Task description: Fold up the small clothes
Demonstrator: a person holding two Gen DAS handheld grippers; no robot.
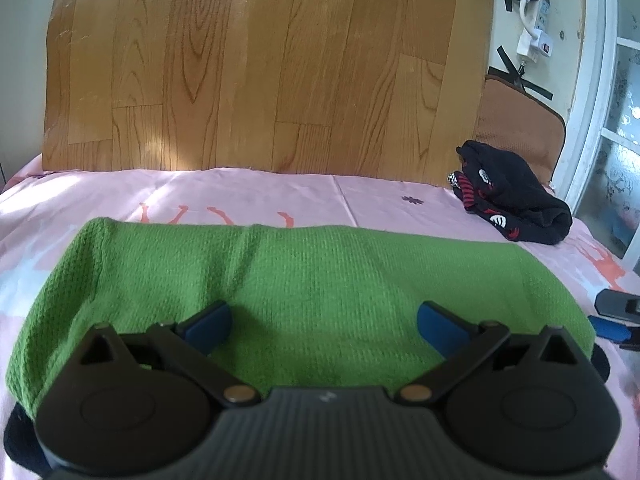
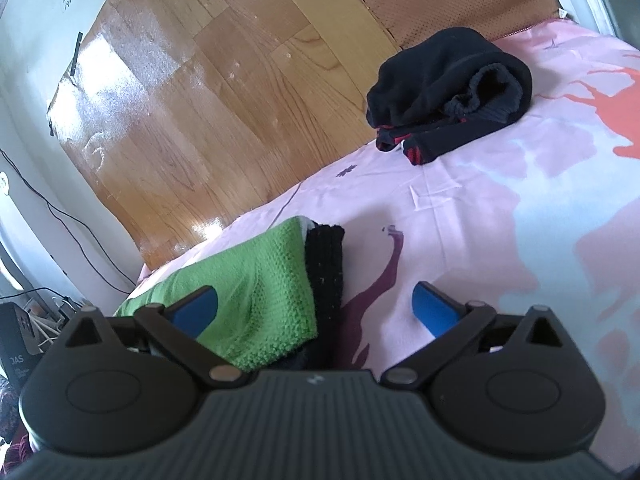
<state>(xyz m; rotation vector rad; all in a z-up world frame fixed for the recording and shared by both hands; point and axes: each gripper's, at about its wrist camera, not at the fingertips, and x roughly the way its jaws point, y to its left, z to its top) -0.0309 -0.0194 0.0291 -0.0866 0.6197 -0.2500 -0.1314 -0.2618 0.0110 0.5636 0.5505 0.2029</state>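
Note:
A green knitted garment (image 1: 304,280) lies folded flat on the pink bed sheet (image 1: 248,192), with a black edge showing under it. My left gripper (image 1: 324,322) is open right above its near part, its blue pads apart and holding nothing. In the right wrist view the garment's end (image 2: 260,292) shows with a black knitted layer (image 2: 326,264) beside it. My right gripper (image 2: 314,308) is open over that end, one pad over the green cloth, the other over the sheet. The right gripper's tip (image 1: 616,316) shows at the right edge of the left wrist view.
A bundle of black clothes with red and white marks (image 1: 512,200) lies at the far right of the bed, also in the right wrist view (image 2: 448,92). A wood-pattern board (image 1: 260,64) stands behind the bed. A brown cushion (image 1: 520,124) and a window frame are at right.

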